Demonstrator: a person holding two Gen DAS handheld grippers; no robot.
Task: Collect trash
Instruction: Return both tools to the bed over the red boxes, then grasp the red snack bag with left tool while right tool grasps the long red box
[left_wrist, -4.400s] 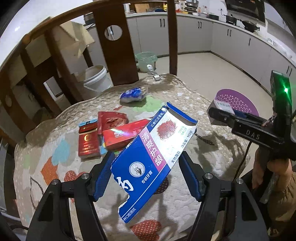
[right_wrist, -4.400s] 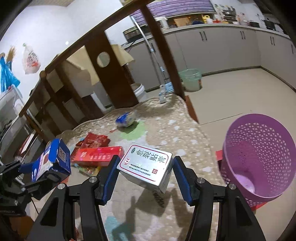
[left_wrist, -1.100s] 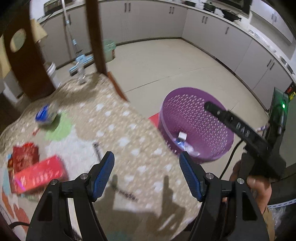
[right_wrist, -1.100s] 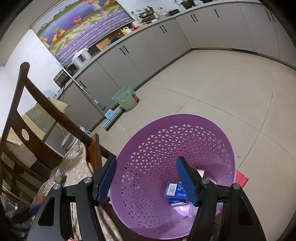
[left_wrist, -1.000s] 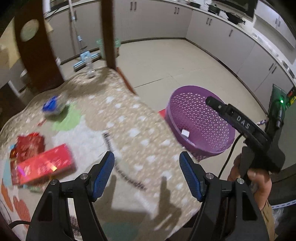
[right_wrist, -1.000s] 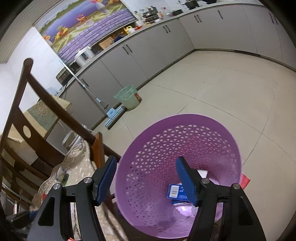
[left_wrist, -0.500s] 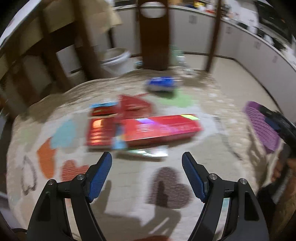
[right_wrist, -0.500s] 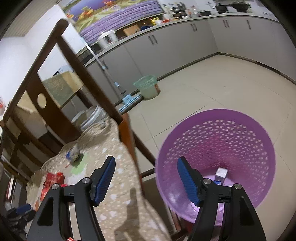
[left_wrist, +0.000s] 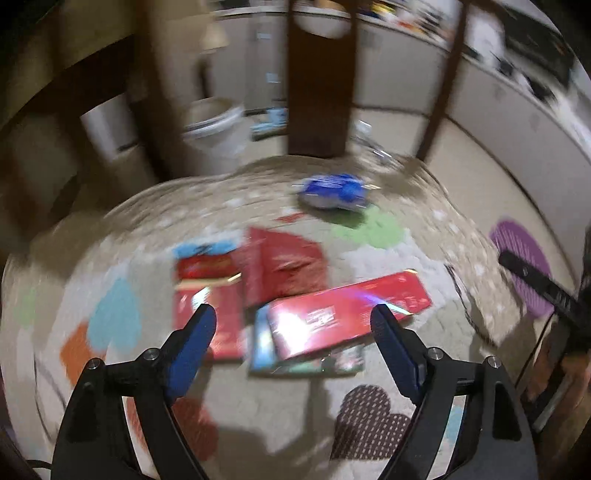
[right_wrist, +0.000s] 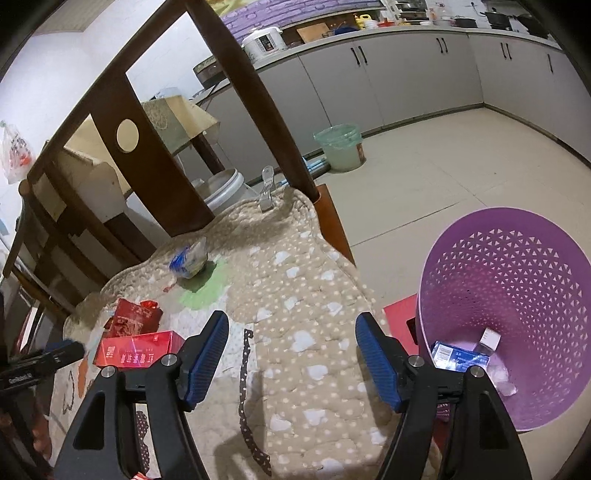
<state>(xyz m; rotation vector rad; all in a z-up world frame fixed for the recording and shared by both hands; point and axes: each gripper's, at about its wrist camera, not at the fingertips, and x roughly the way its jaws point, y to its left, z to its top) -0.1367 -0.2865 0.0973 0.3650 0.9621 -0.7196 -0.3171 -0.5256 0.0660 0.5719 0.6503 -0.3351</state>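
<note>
My left gripper (left_wrist: 291, 328) is open and empty, just above a long red box (left_wrist: 347, 314) that lies on the quilted cushion (left_wrist: 369, 229). Beside it lie a red packet (left_wrist: 282, 266), a smaller red box (left_wrist: 207, 291) and a blue wrapper (left_wrist: 334, 190). My right gripper (right_wrist: 291, 343) is open and empty over the cushion's right part (right_wrist: 303, 295). The purple basket (right_wrist: 517, 273) stands on the floor to the right and holds a blue box (right_wrist: 456, 360). The long red box also shows in the right wrist view (right_wrist: 136, 349).
A dark wooden chair back (right_wrist: 221, 70) rises behind the cushion. A white bucket (right_wrist: 225, 188) and a green bin (right_wrist: 341, 146) stand on the tiled floor beyond. A dark polka-dot strip (right_wrist: 243, 369) lies on the cushion. Kitchen cabinets line the far wall.
Both grippers let go of their boxes, which now lie in the purple basket. My left gripper swung back over the red boxes. My right gripper turned from the basket toward the cushion.
</note>
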